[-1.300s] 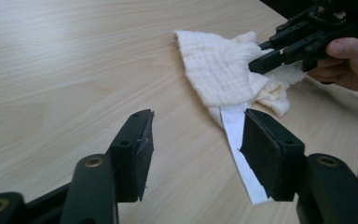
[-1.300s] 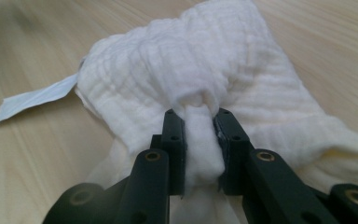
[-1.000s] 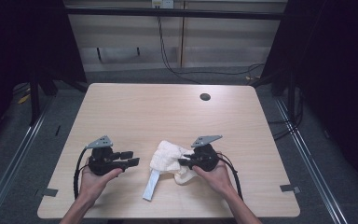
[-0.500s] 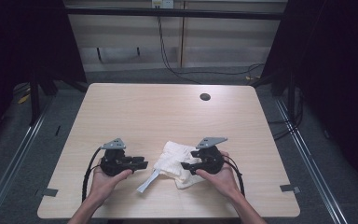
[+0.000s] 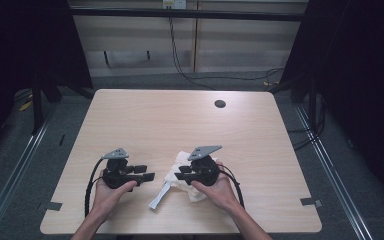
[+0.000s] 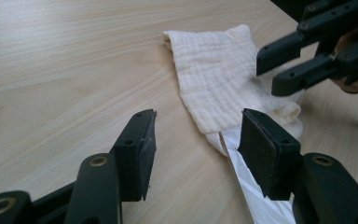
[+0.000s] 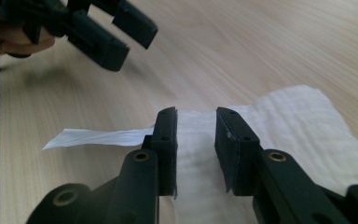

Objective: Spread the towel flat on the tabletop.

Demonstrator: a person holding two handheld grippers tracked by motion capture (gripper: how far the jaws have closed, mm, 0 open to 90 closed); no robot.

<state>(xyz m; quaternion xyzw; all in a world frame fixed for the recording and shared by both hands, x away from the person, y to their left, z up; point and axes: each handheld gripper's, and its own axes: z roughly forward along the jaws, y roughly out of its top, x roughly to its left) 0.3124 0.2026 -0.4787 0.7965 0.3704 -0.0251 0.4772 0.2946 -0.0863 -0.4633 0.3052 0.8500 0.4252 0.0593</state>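
A crumpled cream cloth (image 5: 180,162) lies on the wooden table (image 5: 180,120) near its front edge, and a flat white strip (image 5: 159,196) sticks out of it toward the front. My right gripper (image 5: 178,176) hovers over the cloth from the right. In the right gripper view the cloth (image 7: 289,126) lies under my right gripper (image 7: 196,126), which is open by a narrow gap, with the strip (image 7: 98,136) to the left. My left gripper (image 5: 149,175) sits just left of the cloth. In the left gripper view, my left gripper (image 6: 196,144) is wide open, its right jaw beside the cloth (image 6: 214,74) and strip (image 6: 256,196).
A dark round hole (image 5: 220,104) sits in the table near its far edge. Grey tape marks (image 5: 311,202) lie at the front corners. Cables (image 5: 180,60) hang behind the table. The far half of the tabletop is bare wood.
My left gripper has moved right, toward the cloth. My right gripper has moved left and now sits over the cloth. The white strip has shifted slightly.
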